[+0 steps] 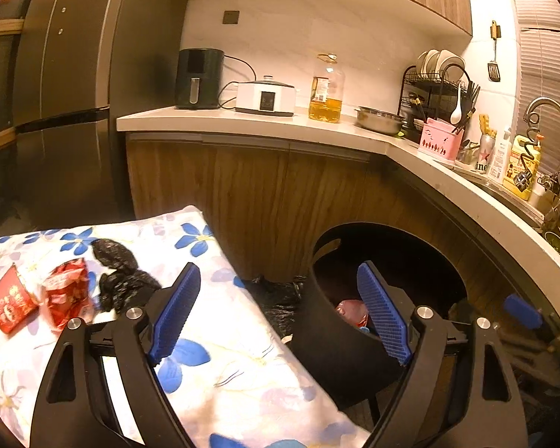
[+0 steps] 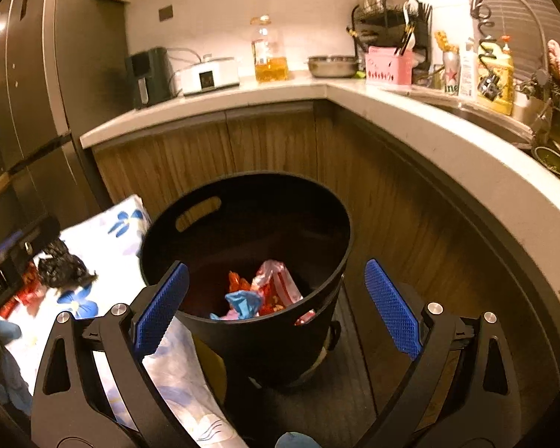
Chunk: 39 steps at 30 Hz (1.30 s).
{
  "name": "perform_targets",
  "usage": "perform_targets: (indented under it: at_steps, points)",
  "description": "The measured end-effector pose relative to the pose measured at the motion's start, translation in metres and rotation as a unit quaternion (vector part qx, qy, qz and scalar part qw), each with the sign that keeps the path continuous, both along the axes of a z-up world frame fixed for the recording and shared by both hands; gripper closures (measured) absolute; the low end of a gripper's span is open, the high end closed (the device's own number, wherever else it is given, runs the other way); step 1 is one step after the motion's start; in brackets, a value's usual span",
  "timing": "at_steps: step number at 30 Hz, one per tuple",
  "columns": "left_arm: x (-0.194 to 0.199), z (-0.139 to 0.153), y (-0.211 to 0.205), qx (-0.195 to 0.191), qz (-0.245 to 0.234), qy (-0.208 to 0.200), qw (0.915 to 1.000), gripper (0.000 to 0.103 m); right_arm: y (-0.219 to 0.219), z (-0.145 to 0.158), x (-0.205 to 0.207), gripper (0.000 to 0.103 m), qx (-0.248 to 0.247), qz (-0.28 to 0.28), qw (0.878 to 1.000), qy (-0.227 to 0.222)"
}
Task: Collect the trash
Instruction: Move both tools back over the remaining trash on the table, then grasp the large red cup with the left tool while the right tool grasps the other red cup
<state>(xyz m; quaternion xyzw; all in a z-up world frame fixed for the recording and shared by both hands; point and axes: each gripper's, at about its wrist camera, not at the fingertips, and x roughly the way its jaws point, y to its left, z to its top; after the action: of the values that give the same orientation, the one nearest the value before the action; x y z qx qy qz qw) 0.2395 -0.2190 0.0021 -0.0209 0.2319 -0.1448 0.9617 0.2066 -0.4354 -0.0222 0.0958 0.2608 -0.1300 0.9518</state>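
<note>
- While both claws stand with their jaws wide apart and nothing between the blue ribbed pads, the trash is split between a round black plastic bin (image 2: 250,246) and a white cloth with blue flowers (image 1: 224,336) spread just left of it.
- The right gripper (image 2: 276,306) hangs over the near rim of the bin, and the bin's mouth fills the gap between its pads.
- Inside the bin, just ahead of that claw, lies a heap of crumpled wrappers (image 2: 268,295) in pink, red and pale blue.
- The left gripper (image 1: 280,313) straddles the cloth's right edge: its left pad is over the cloth, its right pad over the bin's opening.
- A crumpled black plastic bag (image 1: 121,280) lies on the cloth just left of the left pad, close beside it; whether they touch cannot be told.
- Further left on the cloth sit a crumpled red foil wrapper (image 1: 67,295) and a flat red packet (image 1: 9,304), both clear of the claw.
- In the right wrist view the black bag and red pieces show on the cloth, left of the bin.
</note>
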Motion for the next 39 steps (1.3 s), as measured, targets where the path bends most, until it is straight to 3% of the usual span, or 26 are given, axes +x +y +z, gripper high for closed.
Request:
perform_targets:
  at_steps: [8,14,24,32,39]
  points:
    - [-0.026,-0.005,0.046,0.010,0.038,-0.011,0.9992,0.014,0.028,0.026,-0.030,0.009,0.005,0.002,0.998,-0.066]
    - [-0.044,-0.012,0.106,0.020,0.104,-0.023,0.9941,0.008,0.071,0.029,-0.042,0.009,0.012,0.037,0.995,-0.092]
    - [-0.062,-0.027,0.230,0.028,0.232,-0.016,0.9722,0.007,0.163,0.011,-0.034,0.009,0.020,0.124,0.988,-0.084]
    - [-0.069,-0.034,0.311,0.023,0.295,-0.016,0.9550,0.007,0.234,0.002,-0.031,0.009,0.014,0.188,0.979,-0.077]
    - [-0.048,-0.043,0.351,0.023,0.293,0.008,0.9559,0.007,0.275,0.004,-0.025,0.009,0.013,0.224,0.971,-0.080]
